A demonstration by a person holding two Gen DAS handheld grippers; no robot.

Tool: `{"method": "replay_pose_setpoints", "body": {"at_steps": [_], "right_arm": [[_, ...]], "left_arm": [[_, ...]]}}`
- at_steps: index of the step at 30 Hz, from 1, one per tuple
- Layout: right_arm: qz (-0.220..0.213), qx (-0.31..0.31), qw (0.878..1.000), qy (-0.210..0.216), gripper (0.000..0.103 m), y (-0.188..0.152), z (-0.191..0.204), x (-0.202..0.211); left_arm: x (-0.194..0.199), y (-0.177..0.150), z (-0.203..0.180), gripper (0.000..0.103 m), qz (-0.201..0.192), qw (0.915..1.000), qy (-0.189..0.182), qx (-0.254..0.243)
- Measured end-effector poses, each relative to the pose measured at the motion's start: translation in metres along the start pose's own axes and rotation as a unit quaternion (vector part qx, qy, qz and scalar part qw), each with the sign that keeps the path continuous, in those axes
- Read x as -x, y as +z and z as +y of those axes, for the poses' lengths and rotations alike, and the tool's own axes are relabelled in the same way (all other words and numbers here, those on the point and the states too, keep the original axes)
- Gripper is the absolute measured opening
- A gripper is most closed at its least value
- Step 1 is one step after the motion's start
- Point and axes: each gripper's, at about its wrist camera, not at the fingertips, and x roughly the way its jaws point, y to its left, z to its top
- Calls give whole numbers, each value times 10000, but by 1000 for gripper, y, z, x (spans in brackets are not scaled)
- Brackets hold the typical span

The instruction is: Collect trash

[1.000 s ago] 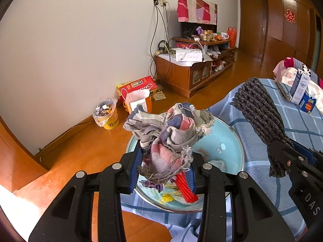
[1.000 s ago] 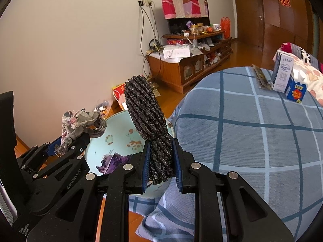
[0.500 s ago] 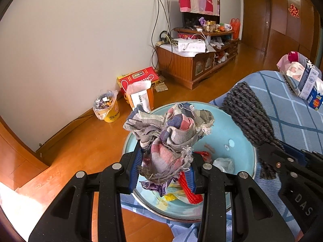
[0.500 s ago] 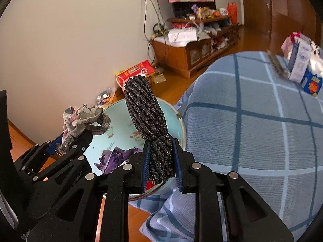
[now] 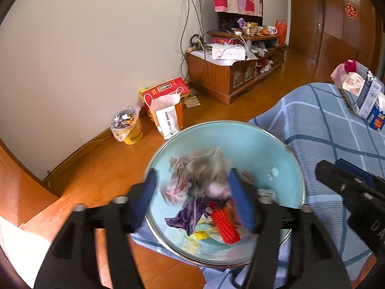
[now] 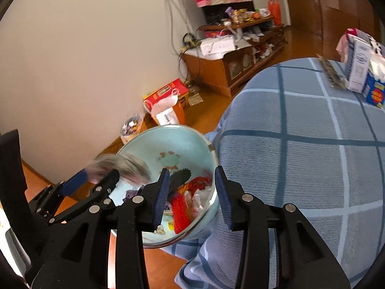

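- Trash sat heaped in the pale blue basin [image 5: 252,144], which rested at the edge of the blue checked cloth [image 5: 324,125] with its rim overhanging the wooden floor [image 5: 101,168].
- Left gripper [image 5: 195,200] hung right over the basin, its blue pads spread wide apart, nothing pinched between them.
- Between those pads showed the checked rag [image 5: 204,168], a grey and pink smear of motion blur, loose and above the pile in the bowl.
- Under it lay a purple wrapper [image 5: 190,214], a red ribbed piece [image 5: 225,225] and yellow scraps, all inside the basin.
- Right gripper [image 6: 191,195] was open too, tongs well apart and gripping nothing, its tips framing the near side of the basin.
- From the right wrist view, the dark knitted bundle [image 6: 180,178] was down in the bowl, just beyond the left pad, beside red and white bits of rubbish.
- Same view caught the left gripper off to the left, with the rag blurred at its tip.
- On the cloth's far side stood a white and blue carton [image 5: 369,101] beside a pink bundle.
- Against the wall: a lined yellow bucket [image 5: 128,130] full of scraps, an orange paper bag [image 5: 168,118], a red box [image 5: 166,89] and a wooden cabinet [image 5: 231,74].
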Motion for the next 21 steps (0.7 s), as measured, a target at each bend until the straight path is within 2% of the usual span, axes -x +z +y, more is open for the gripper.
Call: {"method": "replay_pose_setpoints", "body": {"at_steps": [2,3,4,6,8,11,17,21], "right_arm": [[-220,-168,9996,-49,47,-2,-7,14],[-315,-220,9992,-76,57,-2,-9,19],[-510,-305,9981,-148,71,-3,-13,29],[-883,-426,9946,-332,85,-8,-18,48],[-1301,-510,9890,-482,87,-13,-23,71],[-1639,-546,9829,-630,92,-18,-26,91],[-1831,-297,9780,-954,96,-31,-30,118],[-1972,-383,9747,-981,96,-39,-34,134]], "left_arm": [[6,1,-3,88,-138,9999,57,-30],[10,2,-4,95,-225,9997,100,-47],[13,2,-6,98,-289,9995,135,-70],[18,3,-7,97,-319,9993,137,-110],[24,2,-6,97,-332,9993,125,-108],[37,-3,-7,97,-418,9991,71,-88],[77,-16,-6,97,-794,9968,107,-66],[107,-24,-3,97,-1088,9940,63,-52]]}}
